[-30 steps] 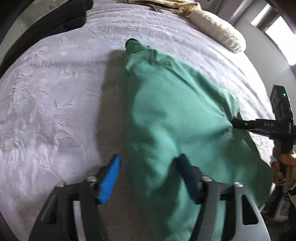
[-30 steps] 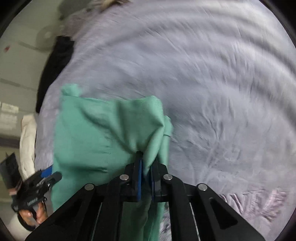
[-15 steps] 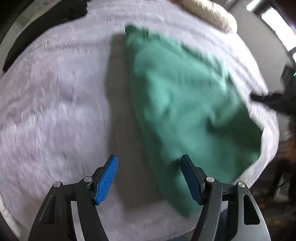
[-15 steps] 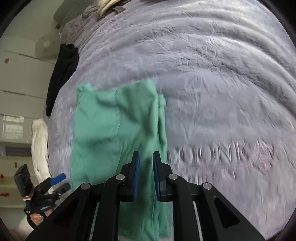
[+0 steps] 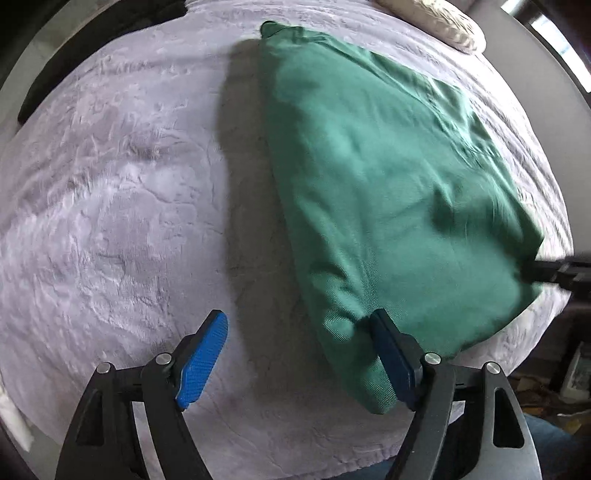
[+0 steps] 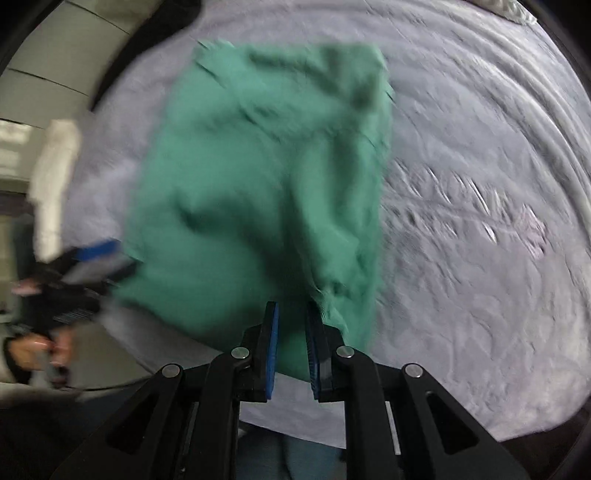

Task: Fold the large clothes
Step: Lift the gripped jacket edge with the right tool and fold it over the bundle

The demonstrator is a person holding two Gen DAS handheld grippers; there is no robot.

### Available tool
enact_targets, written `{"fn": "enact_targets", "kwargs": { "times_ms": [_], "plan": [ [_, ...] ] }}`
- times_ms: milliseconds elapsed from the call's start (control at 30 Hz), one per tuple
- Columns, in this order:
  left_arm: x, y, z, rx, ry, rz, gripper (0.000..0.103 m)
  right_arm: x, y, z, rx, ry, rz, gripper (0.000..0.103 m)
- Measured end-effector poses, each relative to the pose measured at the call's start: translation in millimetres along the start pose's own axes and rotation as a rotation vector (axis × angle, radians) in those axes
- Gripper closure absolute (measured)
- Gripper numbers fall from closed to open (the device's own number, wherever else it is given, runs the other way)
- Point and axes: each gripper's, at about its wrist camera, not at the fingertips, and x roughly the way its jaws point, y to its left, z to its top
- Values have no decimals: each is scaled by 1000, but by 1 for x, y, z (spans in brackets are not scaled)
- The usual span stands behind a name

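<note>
A large green garment lies folded lengthwise on the grey bedspread. My left gripper is open wide; its right finger touches the garment's near left corner, and nothing is held. In the right wrist view the garment is blurred by motion. My right gripper is slightly open just above the garment's near edge, holding nothing. The left gripper also shows at the left of that view, and the right gripper shows blurred at the right edge of the left wrist view.
A cream pillow lies at the far right of the bed. Dark clothing lies at the far left edge. The near bed edge runs under both grippers. A white wardrobe wall stands beyond the bed.
My right gripper has let go of the garment's corner and pulled back toward the near edge. The garment has dropped flat onto the bed. My left gripper stayed open and shifted near the garment's corner.
</note>
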Motion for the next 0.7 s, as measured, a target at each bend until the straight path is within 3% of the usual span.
{"fn": "enact_targets", "kwargs": {
  "times_ms": [100,400,567,700],
  "plan": [
    [-2,0,-3,-13,3,-3,23,15,-20,-10,58,26,-11,92],
    [-5,0,-1,-39,19,23,22,24,-47,-15,215,36,78,92],
    [-6,0,0,-49,28,23,22,-21,-33,-12,151,-71,269,89],
    [-6,1,0,-48,32,25,22,-19,-44,1,249,-111,250,89]
  ]
}}
